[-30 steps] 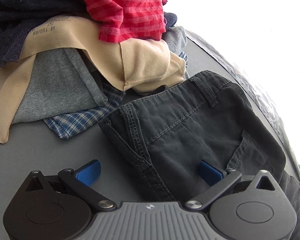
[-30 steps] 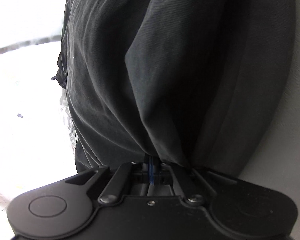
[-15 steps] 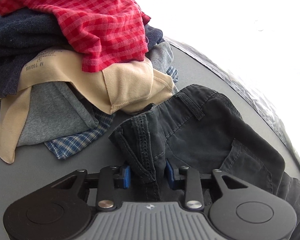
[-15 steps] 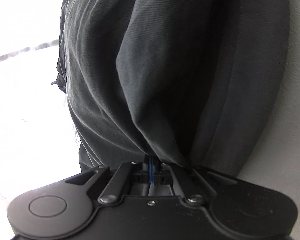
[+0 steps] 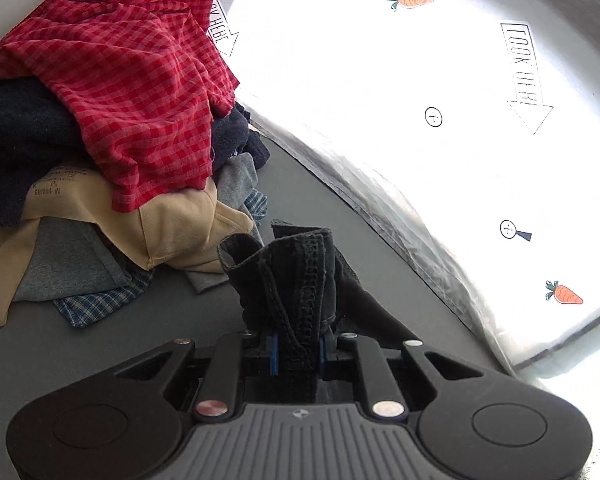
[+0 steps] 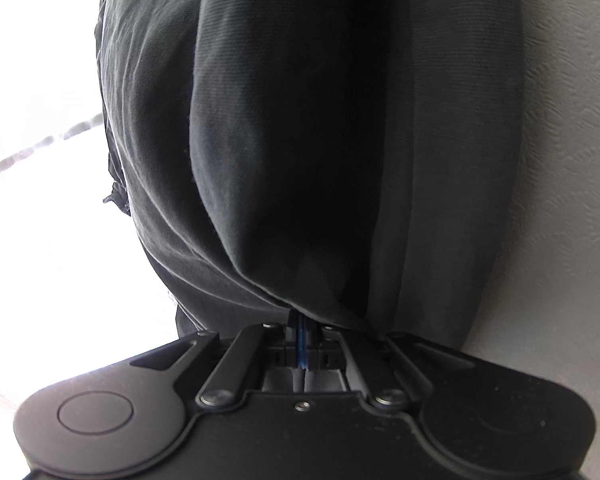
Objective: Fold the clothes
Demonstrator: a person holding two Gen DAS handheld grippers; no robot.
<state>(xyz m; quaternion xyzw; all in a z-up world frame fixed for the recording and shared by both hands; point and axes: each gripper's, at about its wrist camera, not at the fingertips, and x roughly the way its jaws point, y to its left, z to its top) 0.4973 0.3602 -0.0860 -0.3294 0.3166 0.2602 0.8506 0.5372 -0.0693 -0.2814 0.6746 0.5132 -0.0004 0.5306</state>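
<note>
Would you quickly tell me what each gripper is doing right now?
Left gripper: closed on the waistband of the dark trousers.
Right gripper: closed on a fold of the same dark trousers.

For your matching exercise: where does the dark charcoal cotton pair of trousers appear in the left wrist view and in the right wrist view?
Left wrist view: the dark charcoal cotton pair of trousers rises at lower centre, its stitched seam pinched in the left gripper, right of the clothes pile.
Right wrist view: it fills the centre, bunched into the right gripper.
Shared landmark: the bright white sheet beside the trousers.
</note>
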